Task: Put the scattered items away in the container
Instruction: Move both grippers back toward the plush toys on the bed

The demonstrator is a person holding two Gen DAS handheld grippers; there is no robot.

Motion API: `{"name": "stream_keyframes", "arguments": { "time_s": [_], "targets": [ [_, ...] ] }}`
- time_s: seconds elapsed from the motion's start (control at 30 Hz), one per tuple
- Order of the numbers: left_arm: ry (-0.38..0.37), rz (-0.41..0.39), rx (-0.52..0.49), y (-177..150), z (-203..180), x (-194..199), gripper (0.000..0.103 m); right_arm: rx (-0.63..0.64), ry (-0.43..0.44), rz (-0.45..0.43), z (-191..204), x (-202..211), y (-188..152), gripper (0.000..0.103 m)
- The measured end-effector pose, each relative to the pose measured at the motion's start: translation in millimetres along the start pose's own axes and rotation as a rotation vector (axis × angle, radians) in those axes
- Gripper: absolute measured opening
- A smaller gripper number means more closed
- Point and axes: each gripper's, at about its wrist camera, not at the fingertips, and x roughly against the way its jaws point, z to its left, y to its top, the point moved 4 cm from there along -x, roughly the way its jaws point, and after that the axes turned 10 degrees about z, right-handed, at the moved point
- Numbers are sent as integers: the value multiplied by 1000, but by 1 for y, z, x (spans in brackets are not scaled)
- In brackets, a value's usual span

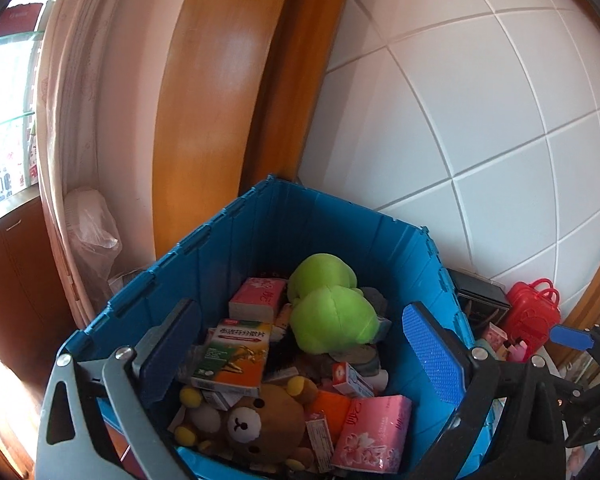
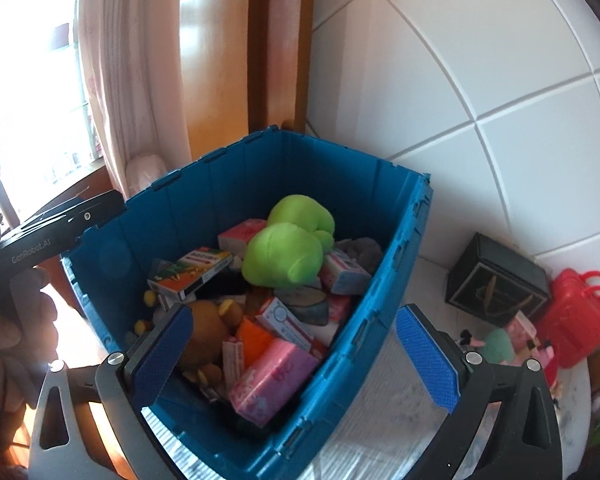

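Both grippers, left gripper (image 1: pixel 300 340) and right gripper (image 2: pixel 296 356), wide and empty over the blue crate (image 2: pixel 396 248). Leftovers at crate's 3 o'clock: black box (image 2: pixel 496 276), red toy case (image 2: pixel 576 320). Right one should approach low and square on.

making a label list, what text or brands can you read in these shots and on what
"GenRobot.AI": on the black body of the left gripper, seen in the right wrist view.
"DAS": on the right gripper, partly cut off.
Green and orange box: Chinese print, too blurred.
Pink tissue pack: characters, unreadable.
Black box: gold emblem, no legible words.
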Motion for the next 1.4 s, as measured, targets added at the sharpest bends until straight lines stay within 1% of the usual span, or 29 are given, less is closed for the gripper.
{"name": "stream_keyframes", "arguments": {
  "time_s": [0.07,0.13,0.2,0.33,0.53,0.67,0.73,0.83,0.97,1.1,1.27,1.4],
  "targets": [
    [-18,8,-34,-7,-22,-1,103,-17,2,-3,-11,7,-10,103],
    [-43,23,-67,-13,-48,-1,103,-34,-18,-18,-26,17,-23,103],
    [-56,21,-101,-19,-76,3,103,-57,-24,-34,-44,30,-37,103],
    [-81,19,-157,-33,-136,10,103,-98,-46,-61,-90,52,-71,103],
    [-100,49,-210,-65,-237,14,103,-170,-76,-65,-179,91,-138,103],
    [-123,93,-234,-94,-306,7,103,-186,-124,-73,-242,117,-181,103],
    [-122,112,-260,-109,-341,2,103,-193,-146,-73,-275,126,-202,103],
    [-127,150,-272,-131,-380,-2,103,-221,-154,-52,-319,132,-230,103],
    [-136,194,-307,-159,-420,-10,103,-247,-171,-16,-364,138,-264,103],
    [-162,272,-330,-181,-447,-32,103,-294,-210,-5,-399,150,-293,103],
    [-217,349,-343,-202,-471,-75,103,-375,-296,36,-425,158,-330,103],
    [-247,364,-369,-216,-496,-102,103,-417,-353,74,-439,158,-362,103]
  ]
}}
